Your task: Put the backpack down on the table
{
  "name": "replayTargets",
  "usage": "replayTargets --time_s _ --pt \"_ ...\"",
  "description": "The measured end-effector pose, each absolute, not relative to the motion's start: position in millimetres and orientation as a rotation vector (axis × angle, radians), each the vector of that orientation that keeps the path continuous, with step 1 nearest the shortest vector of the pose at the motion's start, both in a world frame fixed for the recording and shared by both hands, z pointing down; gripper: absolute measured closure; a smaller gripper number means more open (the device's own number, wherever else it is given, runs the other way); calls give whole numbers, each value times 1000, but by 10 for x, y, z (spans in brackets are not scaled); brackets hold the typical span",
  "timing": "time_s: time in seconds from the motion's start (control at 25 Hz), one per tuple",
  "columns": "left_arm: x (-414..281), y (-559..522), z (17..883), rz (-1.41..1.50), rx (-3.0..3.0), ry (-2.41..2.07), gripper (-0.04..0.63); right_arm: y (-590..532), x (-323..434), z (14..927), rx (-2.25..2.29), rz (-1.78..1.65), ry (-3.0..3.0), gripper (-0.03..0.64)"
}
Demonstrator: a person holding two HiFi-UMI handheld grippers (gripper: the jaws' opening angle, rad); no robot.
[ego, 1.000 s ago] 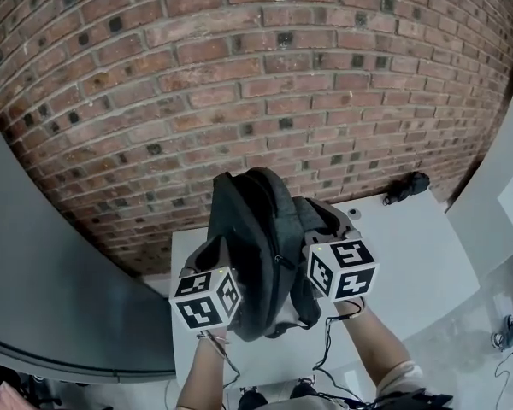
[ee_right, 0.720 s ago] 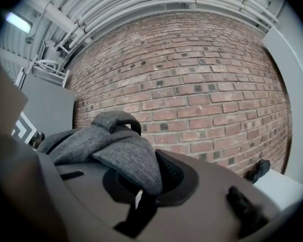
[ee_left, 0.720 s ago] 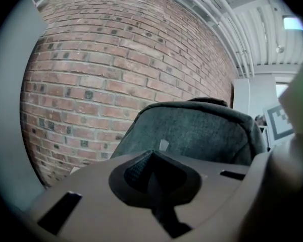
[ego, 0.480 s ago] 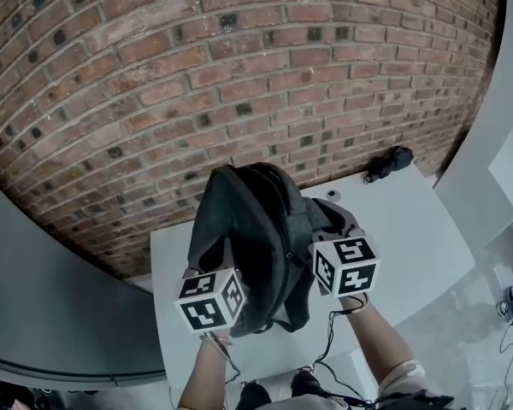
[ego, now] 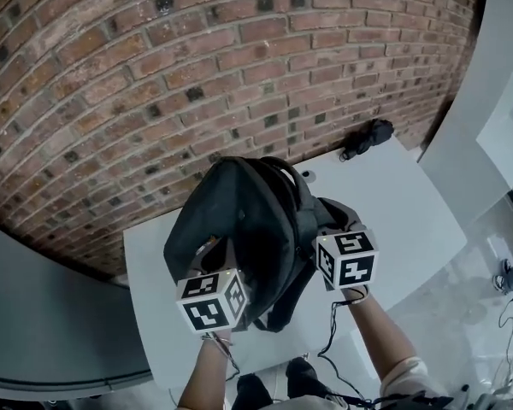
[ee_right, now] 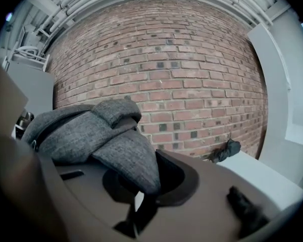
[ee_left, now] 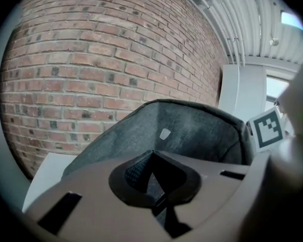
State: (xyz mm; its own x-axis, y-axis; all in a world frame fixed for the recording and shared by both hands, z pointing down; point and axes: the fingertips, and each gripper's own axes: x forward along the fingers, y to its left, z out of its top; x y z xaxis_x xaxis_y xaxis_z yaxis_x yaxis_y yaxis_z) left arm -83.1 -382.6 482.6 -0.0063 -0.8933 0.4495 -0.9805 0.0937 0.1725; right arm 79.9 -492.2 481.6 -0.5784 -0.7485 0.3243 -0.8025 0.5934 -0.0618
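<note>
Backpack (ego: 239, 229) was held over table (ego: 402, 216); contact could not be told. Fingers of left gripper (ee_left: 152, 158) and right gripper (ee_right: 141, 188) were clamped on its fabric. Soft, saggy, fairly heavy was judged; top folds suited.

Looks like a converted industrial workspace here: bare brick wall (ego: 154, 75), plain white counter (ego: 402, 220), exposed ceiling pipes (ee_left: 219, 29) overhead.

The backpack (ego: 239, 216) is over the table (ego: 402, 220), wall (ego: 197, 75) behind.
</note>
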Motion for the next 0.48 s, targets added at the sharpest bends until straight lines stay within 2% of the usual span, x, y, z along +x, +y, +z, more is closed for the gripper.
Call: replayTargets --time_s 0.48 --pt "-383 -4140 5387 352 1833 -1858 584 -5212 1408 5756 1326 498 -2458 574"
